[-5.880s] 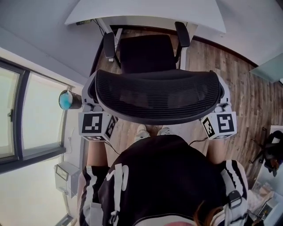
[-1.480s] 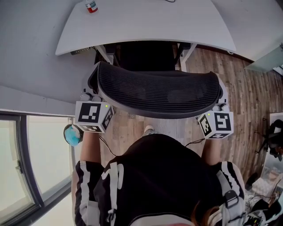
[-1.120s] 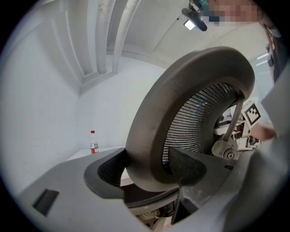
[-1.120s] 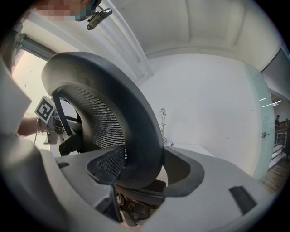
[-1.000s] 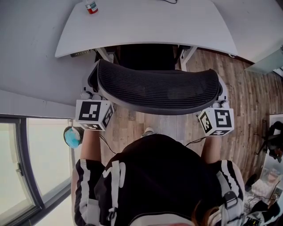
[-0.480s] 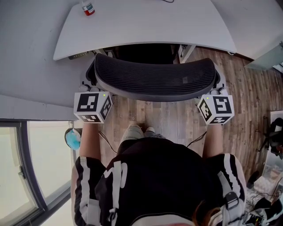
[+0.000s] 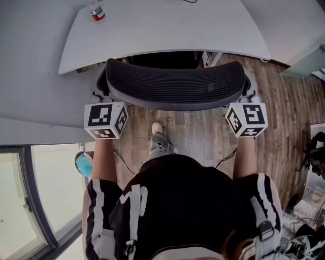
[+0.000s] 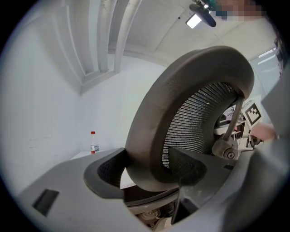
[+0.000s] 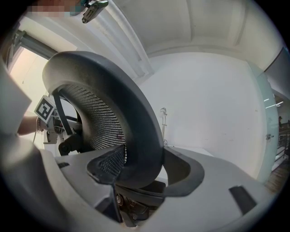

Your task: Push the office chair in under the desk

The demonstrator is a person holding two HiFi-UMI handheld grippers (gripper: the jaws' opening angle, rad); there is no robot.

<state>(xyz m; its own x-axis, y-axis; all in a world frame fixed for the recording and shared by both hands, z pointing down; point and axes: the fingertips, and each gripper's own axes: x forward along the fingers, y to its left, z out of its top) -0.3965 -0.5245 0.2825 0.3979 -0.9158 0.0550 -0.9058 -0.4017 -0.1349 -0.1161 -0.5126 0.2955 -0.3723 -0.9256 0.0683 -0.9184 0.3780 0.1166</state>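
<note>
- The office chair (image 7: 175, 84) stands on the wooden floor (image 7: 203, 134) with its seat out of sight beneath the desk (image 7: 167, 28). Only its curved mesh backrest (image 8: 199, 113) shows, its top rim lying along the desk's near edge.
- The left gripper (image 8: 145, 166) is clamped on the left end of the backrest. One jaw presses the outer side of the thick frame and the other the mesh side, with no gap at either pad.
- The right gripper (image 9: 142, 170) grips the right end the same way — frame wedged between its two jaws, both touching.
- From the head view, the two marker cubes sit just beside the backrest's ends, level with each other, and the person's forearms run straight back from them.
- One shoe (image 7: 157, 128) is planted on the floor between the grippers, just behind the backrest.
- A small bottle (image 7: 96, 11) with a red cap stands upright on the desk's far left part — well apart from the chair.
- A window (image 7: 30, 203) fills the lower left corner.
</note>
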